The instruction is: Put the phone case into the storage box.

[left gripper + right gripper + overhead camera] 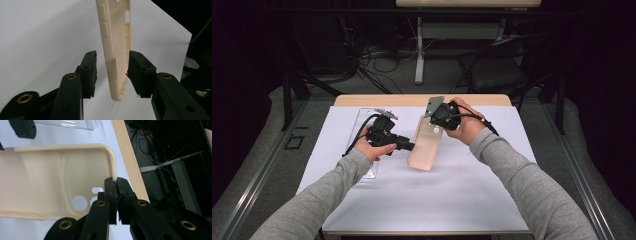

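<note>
While fingers flank phone case [425, 142], clear box [362, 122] beside.

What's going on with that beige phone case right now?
Right tongs shut on phone case rim. Left tongs straddle its lower end, one pad touching. Clear box lies aside.

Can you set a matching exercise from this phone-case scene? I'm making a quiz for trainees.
Things:
1. phone case
2. left gripper
3. right gripper
4. clear tray

States:
A. clamped on the case's edge by the camera holes
B. transparent, lying on the white sheet behind the left hand
C. beige, held up off the table
D. jaws either side of the case, a gap at one side

Pairs: 1-C, 2-D, 3-A, 4-B
</note>
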A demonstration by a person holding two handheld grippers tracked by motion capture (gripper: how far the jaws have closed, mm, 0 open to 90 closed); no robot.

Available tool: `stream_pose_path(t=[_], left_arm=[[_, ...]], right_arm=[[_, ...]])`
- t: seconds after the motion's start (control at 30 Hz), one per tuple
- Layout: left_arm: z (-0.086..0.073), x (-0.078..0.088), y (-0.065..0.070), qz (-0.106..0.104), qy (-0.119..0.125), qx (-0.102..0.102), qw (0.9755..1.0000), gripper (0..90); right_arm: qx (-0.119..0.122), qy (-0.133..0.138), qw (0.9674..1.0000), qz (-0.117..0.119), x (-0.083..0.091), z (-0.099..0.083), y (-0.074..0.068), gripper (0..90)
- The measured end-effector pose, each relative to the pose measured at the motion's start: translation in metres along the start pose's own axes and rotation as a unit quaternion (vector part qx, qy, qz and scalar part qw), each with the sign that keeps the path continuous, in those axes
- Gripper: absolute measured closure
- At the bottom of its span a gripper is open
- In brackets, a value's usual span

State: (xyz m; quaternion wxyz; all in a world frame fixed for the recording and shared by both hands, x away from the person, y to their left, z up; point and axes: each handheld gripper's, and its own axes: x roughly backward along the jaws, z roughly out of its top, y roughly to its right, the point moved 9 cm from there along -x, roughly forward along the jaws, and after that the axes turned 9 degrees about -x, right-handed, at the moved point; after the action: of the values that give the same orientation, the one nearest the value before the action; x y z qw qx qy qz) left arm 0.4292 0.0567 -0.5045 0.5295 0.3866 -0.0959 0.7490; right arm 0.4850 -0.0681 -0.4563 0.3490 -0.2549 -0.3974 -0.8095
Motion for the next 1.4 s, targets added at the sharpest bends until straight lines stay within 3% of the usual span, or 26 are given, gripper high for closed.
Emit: stream_pose_path(t=[0.3, 0.87, 1.1, 1.4], left_arm=[[-0.001, -0.010, 0.003, -0.009, -0.011, 0.010, 0.9998, 64.9], [-0.005, -0.017, -0.003, 0.007, -0.017, 0.035, 0.9992, 74.1], [-0.006, -0.017, -0.002, -0.003, -0.014, 0.043, 0.9990, 78.4], [-0.007, -0.015, -0.003, -0.007, -0.010, 0.077, 0.9969, 80.4]], right_arm=[[0.004, 0.005, 1.0000, 0.006, -0.001, 0.003, -0.006, 87.8], [-0.003, 0.007, 0.9999, 0.011, 0.000, 0.004, -0.008, 87.8], [-0.002, 0.008, 0.9999, 0.013, 0.000, 0.004, -0.008, 87.7], [-0.006, 0.008, 0.9998, 0.015, -0.001, 0.005, -0.010, 87.7]])
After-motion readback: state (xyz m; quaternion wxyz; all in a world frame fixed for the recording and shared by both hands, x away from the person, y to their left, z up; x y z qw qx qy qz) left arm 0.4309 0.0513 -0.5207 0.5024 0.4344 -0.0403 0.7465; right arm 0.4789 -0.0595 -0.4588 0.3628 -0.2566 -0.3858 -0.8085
